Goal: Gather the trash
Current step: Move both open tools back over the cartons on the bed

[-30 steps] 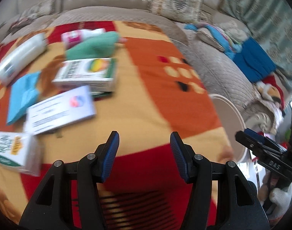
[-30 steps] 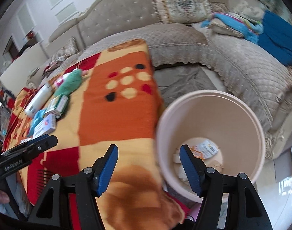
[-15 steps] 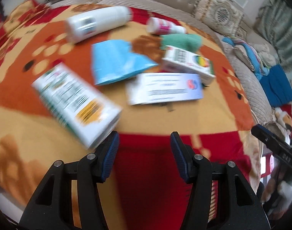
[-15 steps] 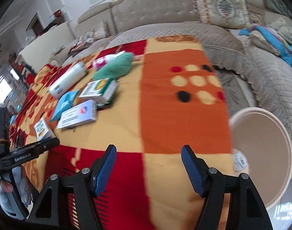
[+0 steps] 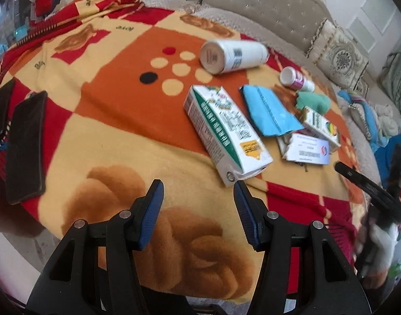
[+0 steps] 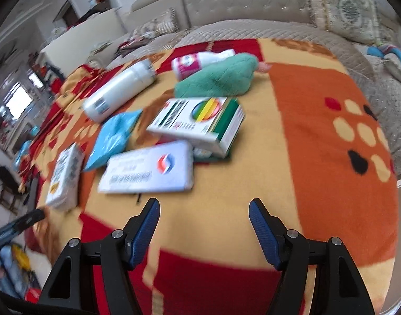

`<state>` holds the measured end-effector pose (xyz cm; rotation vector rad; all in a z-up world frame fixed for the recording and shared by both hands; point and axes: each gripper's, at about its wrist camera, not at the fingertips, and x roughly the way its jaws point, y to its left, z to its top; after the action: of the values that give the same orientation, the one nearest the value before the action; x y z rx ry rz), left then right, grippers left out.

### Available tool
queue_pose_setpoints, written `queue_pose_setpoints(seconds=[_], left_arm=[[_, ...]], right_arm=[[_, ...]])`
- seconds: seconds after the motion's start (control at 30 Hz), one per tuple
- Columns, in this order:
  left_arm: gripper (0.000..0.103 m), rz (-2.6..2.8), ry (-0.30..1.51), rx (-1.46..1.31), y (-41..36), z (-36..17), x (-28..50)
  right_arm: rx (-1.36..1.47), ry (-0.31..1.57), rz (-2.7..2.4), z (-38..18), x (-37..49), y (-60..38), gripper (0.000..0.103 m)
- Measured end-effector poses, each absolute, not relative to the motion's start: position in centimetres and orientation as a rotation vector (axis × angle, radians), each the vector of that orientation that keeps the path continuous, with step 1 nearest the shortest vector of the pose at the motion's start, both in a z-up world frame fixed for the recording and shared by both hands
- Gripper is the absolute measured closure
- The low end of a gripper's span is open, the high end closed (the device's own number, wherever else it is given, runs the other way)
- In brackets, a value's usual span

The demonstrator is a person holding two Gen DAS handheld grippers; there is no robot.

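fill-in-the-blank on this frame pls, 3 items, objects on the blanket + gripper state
1. Both grippers, the left gripper and the right gripper, hold ____.
2. The milk carton lies on its ____, not upright.
3. The pouch between the white bottle and the carton is coloured ____.

Missing words: nothing; side; blue

Before me, a fleece blanket point(image 5: 116, 131) in red, orange and cream squares carries a white carton point(image 5: 224, 128), blue packet point(image 5: 268, 110), white bottle point(image 5: 234, 56) and black slab point(image 5: 25, 147).
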<state>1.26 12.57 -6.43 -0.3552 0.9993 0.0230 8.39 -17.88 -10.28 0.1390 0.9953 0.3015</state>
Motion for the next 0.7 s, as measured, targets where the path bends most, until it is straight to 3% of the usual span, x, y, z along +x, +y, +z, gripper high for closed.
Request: queue_pose_setpoints(seconds=[0.47,0.7], left_arm=[[0.049,-0.033,0.955,-0.325,9.2,-4.6,5.5],[0.049,-0.025,0.962,-0.329,9.2,-4.9,6.6]], right_arm=[[0.119,0.992,0.149,-11.4,11.4,-18.1,0.035],[0.049,1.054,0.313,-11.3,8.2,-15.1,0.035]])
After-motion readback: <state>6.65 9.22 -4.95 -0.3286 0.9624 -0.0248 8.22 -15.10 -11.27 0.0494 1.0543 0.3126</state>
